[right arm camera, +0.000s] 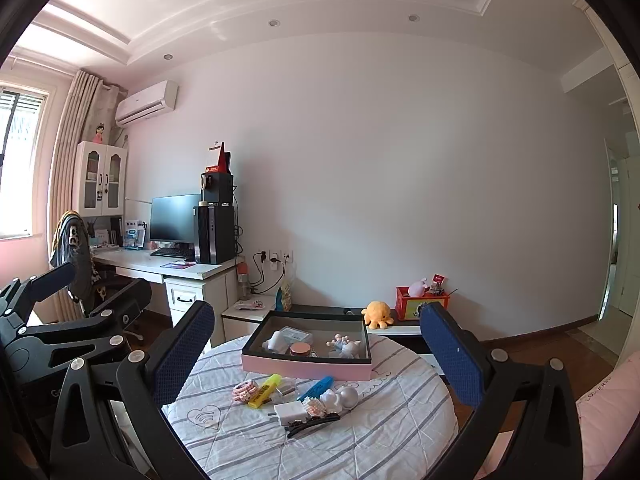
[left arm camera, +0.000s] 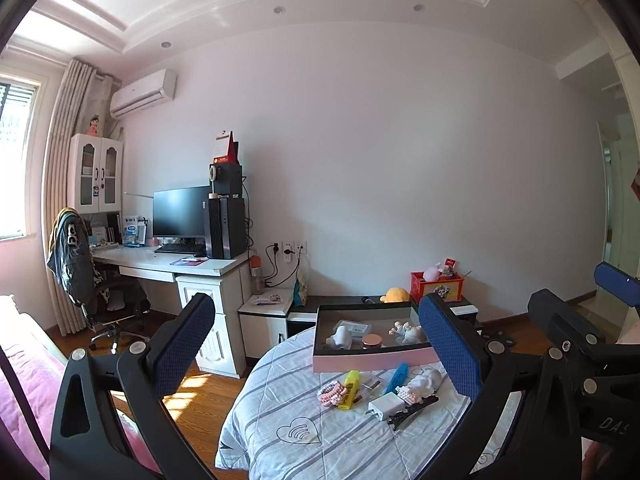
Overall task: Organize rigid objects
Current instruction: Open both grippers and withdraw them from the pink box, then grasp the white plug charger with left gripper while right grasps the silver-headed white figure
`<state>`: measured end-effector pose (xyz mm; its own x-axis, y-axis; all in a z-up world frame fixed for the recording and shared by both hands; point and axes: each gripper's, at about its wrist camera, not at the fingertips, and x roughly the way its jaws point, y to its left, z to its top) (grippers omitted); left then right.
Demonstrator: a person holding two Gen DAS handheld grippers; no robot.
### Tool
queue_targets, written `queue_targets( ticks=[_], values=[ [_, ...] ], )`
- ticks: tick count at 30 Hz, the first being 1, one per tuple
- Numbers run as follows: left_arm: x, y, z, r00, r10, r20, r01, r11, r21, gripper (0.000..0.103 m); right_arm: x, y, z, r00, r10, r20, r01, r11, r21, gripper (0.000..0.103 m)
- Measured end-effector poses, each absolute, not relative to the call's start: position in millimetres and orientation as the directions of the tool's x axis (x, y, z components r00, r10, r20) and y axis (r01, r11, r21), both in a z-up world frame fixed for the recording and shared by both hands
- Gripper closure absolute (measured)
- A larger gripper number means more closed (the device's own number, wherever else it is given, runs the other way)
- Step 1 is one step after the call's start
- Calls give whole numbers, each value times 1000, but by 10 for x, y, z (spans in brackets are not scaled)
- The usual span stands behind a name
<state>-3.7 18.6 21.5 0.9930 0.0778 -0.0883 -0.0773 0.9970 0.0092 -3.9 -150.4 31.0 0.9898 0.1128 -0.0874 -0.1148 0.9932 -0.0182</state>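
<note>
Both tongs, left (left arm camera: 316, 344) and right (right arm camera: 318, 350), gape empty; pink box (right arm camera: 306, 369) beyond.

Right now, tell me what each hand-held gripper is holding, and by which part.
Nothing. The left hand-held gripper and right hand-held gripper are both open and empty, above the table, clear of the items there.

Light: daylight is admitted through the window (left arm camera: 14, 160) | floor (left arm camera: 192, 396) is sun-patched | edges are bent and vignetted by fisheye | focus is sharp.
</note>
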Motion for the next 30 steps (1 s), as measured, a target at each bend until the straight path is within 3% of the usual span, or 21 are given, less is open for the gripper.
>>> queue_targets(
  ticks=[15, 30],
  values=[
    [334, 163, -46, 981, 47, -189, -44, 999, 19, 0, 245, -1547, 70, 980, 106, -167, -108, 994, -5, 0],
    [1332, 181, -1093, 852, -19, -523, 42, 999, 32, 0, 1168, -1637, -813, 896, 81, -437, -86, 996, 8, 0]
  ],
)
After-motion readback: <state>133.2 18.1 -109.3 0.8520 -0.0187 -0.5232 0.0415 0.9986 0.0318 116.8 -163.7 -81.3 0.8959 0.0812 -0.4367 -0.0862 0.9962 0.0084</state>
